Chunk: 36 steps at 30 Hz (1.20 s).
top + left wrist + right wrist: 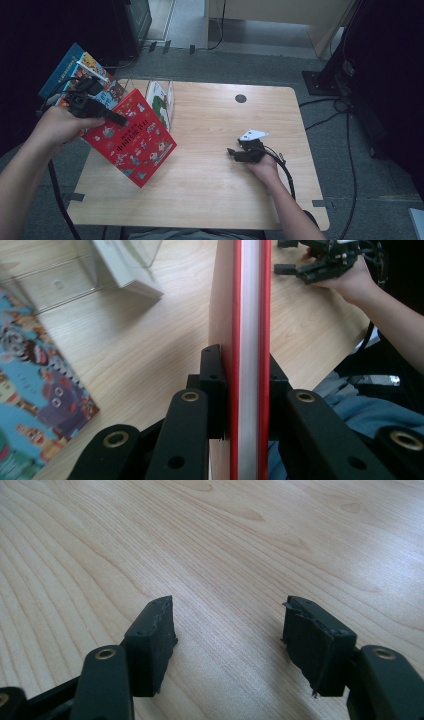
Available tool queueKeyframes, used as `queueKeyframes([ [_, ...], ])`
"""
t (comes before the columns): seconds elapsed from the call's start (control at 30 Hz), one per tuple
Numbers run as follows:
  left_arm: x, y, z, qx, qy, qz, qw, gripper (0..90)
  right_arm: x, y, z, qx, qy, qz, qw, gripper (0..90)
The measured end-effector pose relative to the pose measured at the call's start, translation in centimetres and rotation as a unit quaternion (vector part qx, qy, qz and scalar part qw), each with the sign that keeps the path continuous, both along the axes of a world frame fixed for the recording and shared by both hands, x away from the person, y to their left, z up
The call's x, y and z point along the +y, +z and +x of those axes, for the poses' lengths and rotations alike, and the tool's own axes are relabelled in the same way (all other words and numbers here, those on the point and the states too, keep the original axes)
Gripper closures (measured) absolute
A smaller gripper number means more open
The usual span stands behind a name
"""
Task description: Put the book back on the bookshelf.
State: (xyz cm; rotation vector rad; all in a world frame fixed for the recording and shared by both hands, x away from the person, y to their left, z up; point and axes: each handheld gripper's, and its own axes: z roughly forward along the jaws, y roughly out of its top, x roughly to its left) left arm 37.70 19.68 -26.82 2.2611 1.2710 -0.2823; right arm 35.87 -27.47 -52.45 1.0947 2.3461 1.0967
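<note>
A red picture book (132,138) hangs tilted above the table's left part, and my left gripper (117,119) is shut on its upper edge. In the left gripper view the red book (248,315) stands edge-on between the two black jaws of my left gripper (246,390), its white pages showing. A blue picture book (82,72) lies behind the hand at the far left; the same blue book (35,400) is flat on the table there. My right gripper (231,152) rests low on the table at centre right; this right gripper (227,625) is open over bare wood.
A clear plastic book stand (161,97) with a white book in it sits at the back left of the wooden table (210,190). A round cable hole (240,98) is near the far edge. Black stands and cables lie on the floor at right.
</note>
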Motion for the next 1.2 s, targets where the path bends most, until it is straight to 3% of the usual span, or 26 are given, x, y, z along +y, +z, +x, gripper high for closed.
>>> queueKeyframes([
  [0.5, 4.8, 0.0, -0.2, 0.009, 0.061, -0.003, 0.9981, 79.5, 0.1, 0.0, 0.0, 0.002, -0.006, -0.003, 1.0000, 32.4],
  [0.7, 6.3, -0.3, 0.6, 0.020, 0.099, 0.006, 0.9949, 79.6, 0.1, 0.0, 0.0, 0.003, -0.009, -0.002, 1.0000, 31.7],
  [0.9, 7.6, -0.3, 1.6, 0.030, 0.145, 0.006, 0.9889, 79.5, 0.1, 0.0, 0.0, 0.003, -0.008, -0.003, 1.0000, 31.7],
  [1.2, 7.7, -0.2, 3.8, 0.032, 0.176, 0.014, 0.9837, 79.5, 0.1, 0.0, 0.0, 0.002, -0.010, -0.003, 0.9999, 31.4],
])
